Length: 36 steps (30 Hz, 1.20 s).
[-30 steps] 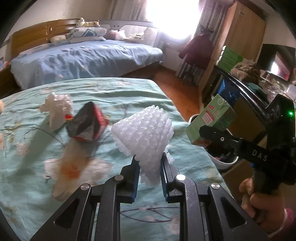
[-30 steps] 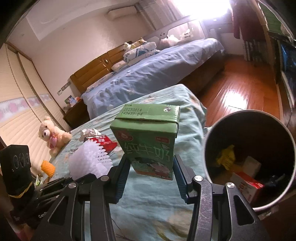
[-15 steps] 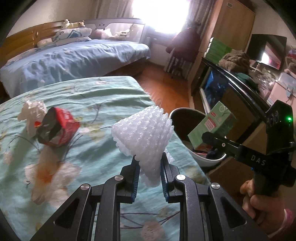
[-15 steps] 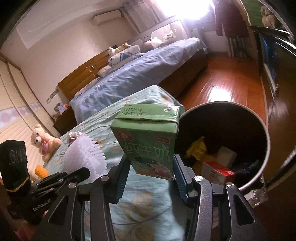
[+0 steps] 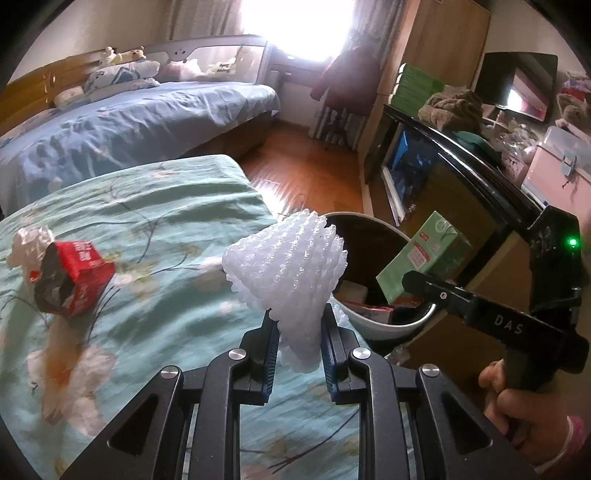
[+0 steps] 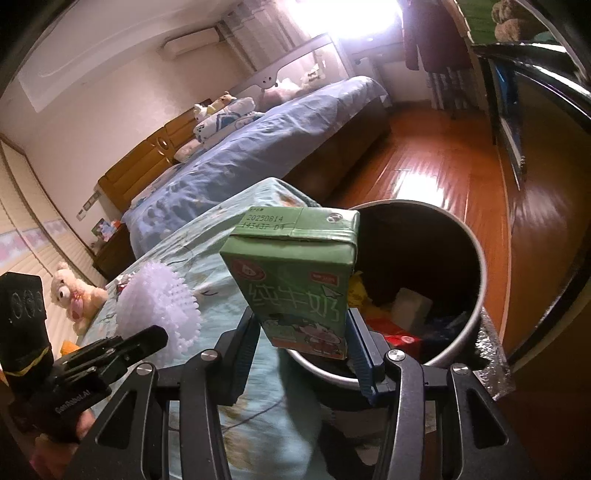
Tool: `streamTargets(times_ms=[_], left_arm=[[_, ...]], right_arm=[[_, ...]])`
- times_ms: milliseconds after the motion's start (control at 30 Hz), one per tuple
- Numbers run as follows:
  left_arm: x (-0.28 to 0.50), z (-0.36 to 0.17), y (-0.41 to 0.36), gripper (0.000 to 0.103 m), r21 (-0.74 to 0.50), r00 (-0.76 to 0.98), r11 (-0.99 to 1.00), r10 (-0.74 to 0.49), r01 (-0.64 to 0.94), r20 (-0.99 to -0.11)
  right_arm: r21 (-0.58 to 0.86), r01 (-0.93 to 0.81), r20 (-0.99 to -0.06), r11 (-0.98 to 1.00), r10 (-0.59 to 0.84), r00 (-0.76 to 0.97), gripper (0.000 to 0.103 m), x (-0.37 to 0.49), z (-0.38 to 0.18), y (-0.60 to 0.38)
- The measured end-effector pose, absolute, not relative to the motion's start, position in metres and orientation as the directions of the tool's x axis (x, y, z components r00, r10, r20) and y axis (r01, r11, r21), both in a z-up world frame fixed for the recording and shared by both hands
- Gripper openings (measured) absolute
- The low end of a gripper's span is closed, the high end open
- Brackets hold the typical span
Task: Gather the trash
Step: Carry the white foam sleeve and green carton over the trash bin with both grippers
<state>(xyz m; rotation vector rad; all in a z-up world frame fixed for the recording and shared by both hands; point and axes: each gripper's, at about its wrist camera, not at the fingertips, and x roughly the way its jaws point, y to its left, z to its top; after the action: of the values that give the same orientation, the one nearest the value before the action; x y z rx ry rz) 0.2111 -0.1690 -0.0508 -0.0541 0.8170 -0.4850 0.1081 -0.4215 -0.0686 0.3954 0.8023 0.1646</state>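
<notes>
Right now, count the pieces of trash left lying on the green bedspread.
2: a red carton at the left of the bedspread and crumpled white paper just behind it. More may lie out of view.

Strong daylight comes from the window (image 5: 314, 26) at the far end of the room, and it is so bright that the glass is burned out to pure white in both views, with a shiny glare patch on the wooden floor (image 6: 424, 181). The near parts stay rather dim: the inside of the trash bin (image 6: 417, 258) is almost black, so what lies in it is perhaps only half readable. Both pictures bend strongly at the edges with dark round corners, and the green bedspread (image 5: 155, 280) looks smeared by motion blur.
</notes>
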Motion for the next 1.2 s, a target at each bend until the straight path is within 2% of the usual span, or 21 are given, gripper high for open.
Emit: streamTargets(times_ms=[1200], left_arm=[[0.253,-0.058,-0.251,0.022,-0.191,0.534,0.859,-0.454,0.475,-0.714]], right_arm=[[0.397,0.121,-0.713,0.91,0.222,0.665,0.048,0.134,-0.086,-0.474]])
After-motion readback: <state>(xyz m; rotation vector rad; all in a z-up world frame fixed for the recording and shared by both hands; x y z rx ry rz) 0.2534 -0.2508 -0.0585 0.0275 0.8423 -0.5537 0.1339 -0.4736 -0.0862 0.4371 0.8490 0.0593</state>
